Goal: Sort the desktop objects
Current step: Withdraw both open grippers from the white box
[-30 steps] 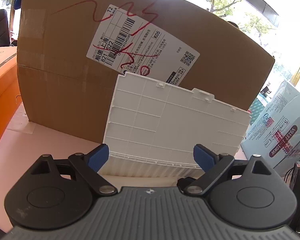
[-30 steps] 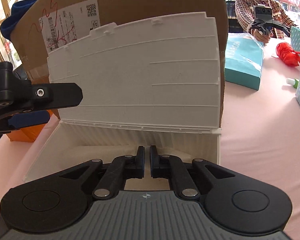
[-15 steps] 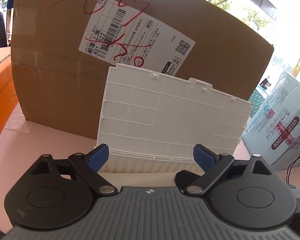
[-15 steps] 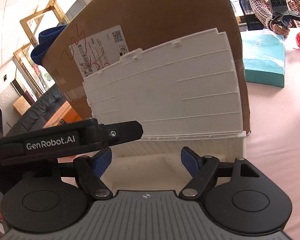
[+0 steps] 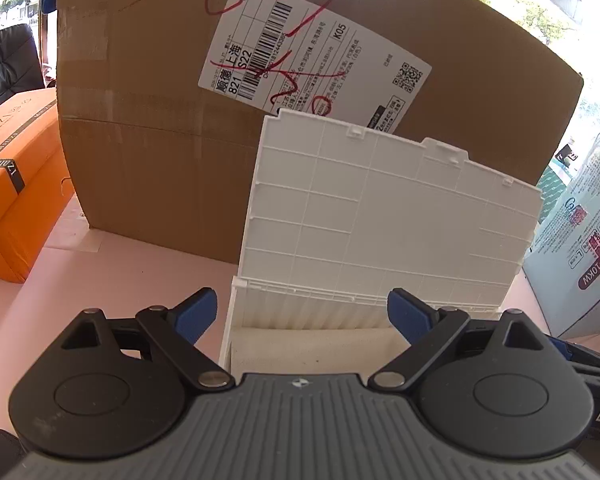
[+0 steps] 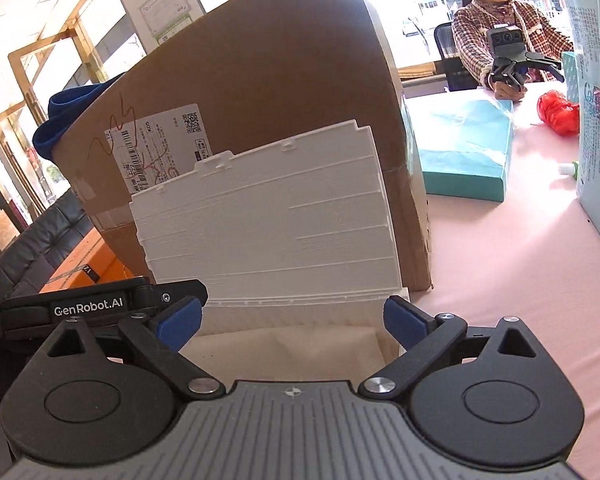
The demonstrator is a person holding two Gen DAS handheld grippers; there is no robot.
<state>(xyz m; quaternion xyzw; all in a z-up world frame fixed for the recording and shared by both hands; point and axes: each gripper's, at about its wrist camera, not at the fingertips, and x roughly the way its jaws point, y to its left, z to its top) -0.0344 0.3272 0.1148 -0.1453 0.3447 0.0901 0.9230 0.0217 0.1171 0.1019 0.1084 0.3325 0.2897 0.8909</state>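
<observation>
Gaping wide and empty, left claw (image 5: 302, 314) and just-opened right claw (image 6: 292, 320) over white box (image 5: 384, 220).

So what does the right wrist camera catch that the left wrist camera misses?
Only the right wrist view shows a seated person, a teal box and a red bag. Only the left wrist view shows the orange box's whole near side. Both show the open white case, the cardboard box behind it, and open jaws with nothing between them.

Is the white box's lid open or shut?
Open: the lid stands up against the cardboard box, and the white box's inside shows.
</observation>
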